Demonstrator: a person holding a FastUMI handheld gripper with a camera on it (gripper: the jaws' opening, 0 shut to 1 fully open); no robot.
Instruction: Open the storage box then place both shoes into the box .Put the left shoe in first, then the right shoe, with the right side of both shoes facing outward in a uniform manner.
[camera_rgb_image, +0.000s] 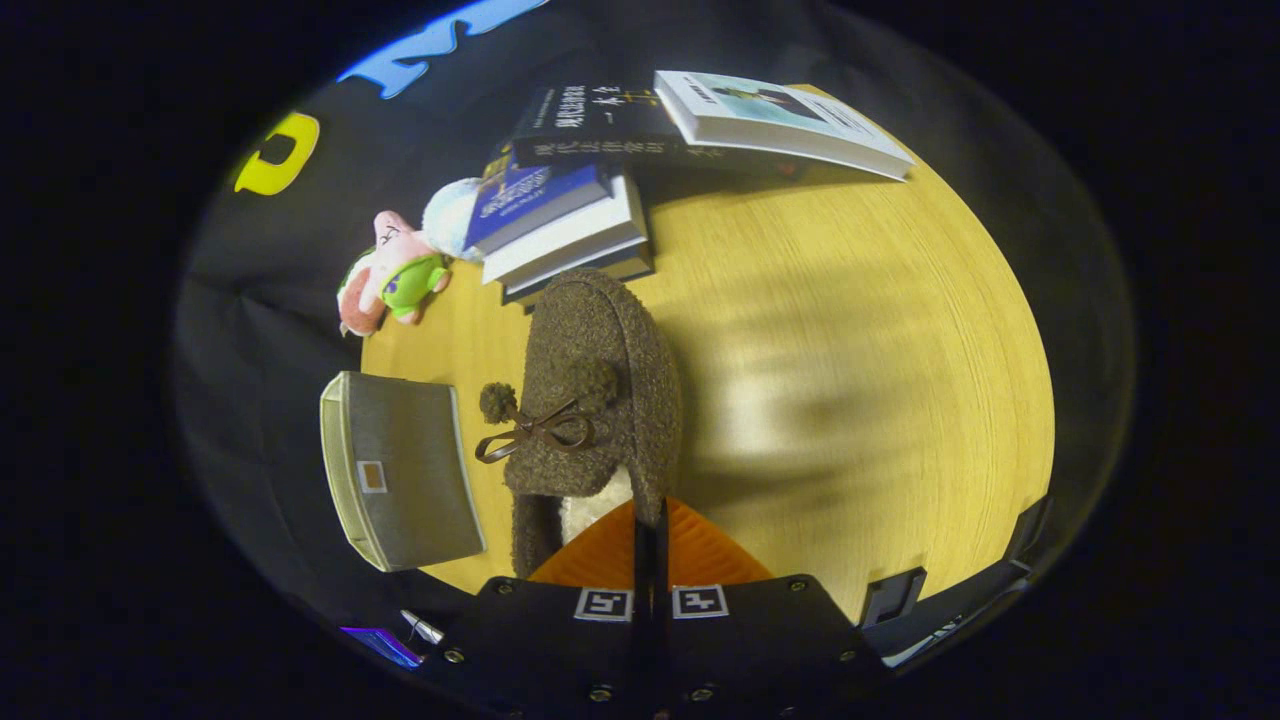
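Note:
A brown fuzzy shoe (600, 390) with a bow and pompoms points its toe away from me, toward the books. My gripper (648, 535) is shut on the rim of its opening near the heel, with both fingers pressing on the rim's right side. The shoe's pale lining shows just left of the fingers. The grey storage box (400, 470), with a pale rim and a small label patch, lies on the wooden table (850, 330) to the left of the shoe. Whether it is open I cannot tell.
Beyond the shoe's toe sits a stack of books (560, 225), with a black book (600, 125) and a white book (780, 120) farther back. A pink and green plush toy (395, 275) lies left of the stack. Bare tabletop spreads to the right of the shoe.

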